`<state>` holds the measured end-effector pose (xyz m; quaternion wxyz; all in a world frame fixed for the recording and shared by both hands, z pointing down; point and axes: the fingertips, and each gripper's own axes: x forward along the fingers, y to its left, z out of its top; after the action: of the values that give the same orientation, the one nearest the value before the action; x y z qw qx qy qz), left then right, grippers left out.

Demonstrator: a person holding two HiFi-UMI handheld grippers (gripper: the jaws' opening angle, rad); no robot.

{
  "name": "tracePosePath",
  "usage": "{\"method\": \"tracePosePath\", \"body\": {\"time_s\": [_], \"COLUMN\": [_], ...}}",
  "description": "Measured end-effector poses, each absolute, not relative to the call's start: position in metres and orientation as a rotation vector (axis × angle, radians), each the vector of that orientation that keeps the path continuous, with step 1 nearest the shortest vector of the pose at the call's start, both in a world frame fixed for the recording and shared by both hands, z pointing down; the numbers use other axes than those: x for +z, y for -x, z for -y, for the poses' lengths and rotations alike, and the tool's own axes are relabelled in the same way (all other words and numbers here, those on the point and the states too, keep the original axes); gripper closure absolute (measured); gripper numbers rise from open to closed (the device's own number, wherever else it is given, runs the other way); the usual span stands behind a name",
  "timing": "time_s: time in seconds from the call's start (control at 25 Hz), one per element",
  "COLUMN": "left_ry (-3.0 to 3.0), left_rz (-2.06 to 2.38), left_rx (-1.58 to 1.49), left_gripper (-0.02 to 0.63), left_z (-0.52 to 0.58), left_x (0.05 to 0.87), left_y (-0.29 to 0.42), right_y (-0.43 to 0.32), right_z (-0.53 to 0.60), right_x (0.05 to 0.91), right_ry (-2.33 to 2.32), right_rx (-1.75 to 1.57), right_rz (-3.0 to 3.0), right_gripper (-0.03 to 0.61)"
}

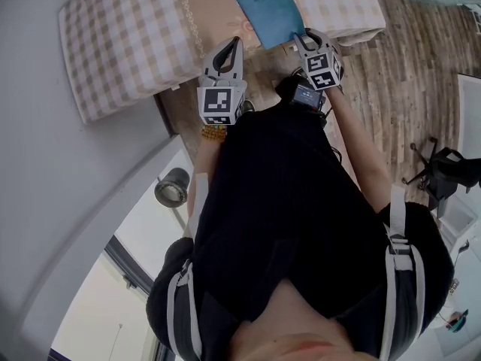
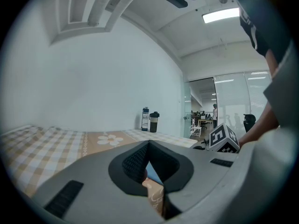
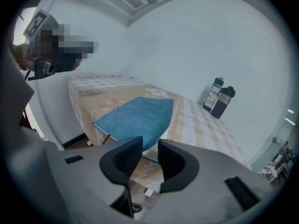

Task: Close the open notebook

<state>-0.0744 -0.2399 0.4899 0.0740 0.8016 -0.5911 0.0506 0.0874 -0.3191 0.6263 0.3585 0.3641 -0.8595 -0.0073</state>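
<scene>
Notebook (image 3: 135, 115) just ahead of right tool (image 3: 149, 147)

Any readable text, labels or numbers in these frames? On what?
No text is legible.
Blue soft-cover notebook: small cover print, too blurred to read.
Dark-capped bottle with pale label: print too small to read.
Black-and-white marker cubes: square patterns only, no words.

**Teal Cover on Checked Bedding**

The notebook (image 1: 269, 10) has a plain teal-blue cover. The bed (image 1: 128, 36) is checked in beige and white, and its tan band (image 1: 214, 6) carries pale flower motifs. The floor (image 1: 391, 74) shows brown wood-grain planks. The left claw (image 1: 231, 43) and right claw (image 1: 304, 34) are grey with black pads.
</scene>
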Motion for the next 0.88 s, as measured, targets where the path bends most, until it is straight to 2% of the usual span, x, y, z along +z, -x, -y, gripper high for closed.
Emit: {"method": "tracePosePath", "body": {"time_s": [0.12,0.2,0.48,0.6,0.88], "left_ry": [-2.401,-2.401,-2.432,-2.44,-2.492], "left_rz": [1.774,1.777,1.769,1.775,1.782], "left_rx": [0.153,0.148,0.165,0.175,0.186], "left_gripper": [0.606,0.606,0.606,0.606,0.606], "left_z": [0.236,0.233,0.224,0.222,0.22], "left_x": [0.491,0.491,0.49,0.488,0.477], "left_y": [0.074,0.075,0.074,0.076,0.075], "right_y": [-0.09,-0.091,-0.109,-0.113,-0.095], "right_z": [0.322,0.324,0.328,0.332,0.331], "right_x": [0.621,0.617,0.598,0.581,0.539], "right_ry": [-0.945,-0.951,-1.045,-1.093,-1.112], "right_rx": [-0.108,-0.11,-0.077,-0.08,-0.135], "right_rz": [2.172,2.167,2.185,2.203,2.291], "right_gripper": [0.421,0.411,0.425,0.454,0.454]}}
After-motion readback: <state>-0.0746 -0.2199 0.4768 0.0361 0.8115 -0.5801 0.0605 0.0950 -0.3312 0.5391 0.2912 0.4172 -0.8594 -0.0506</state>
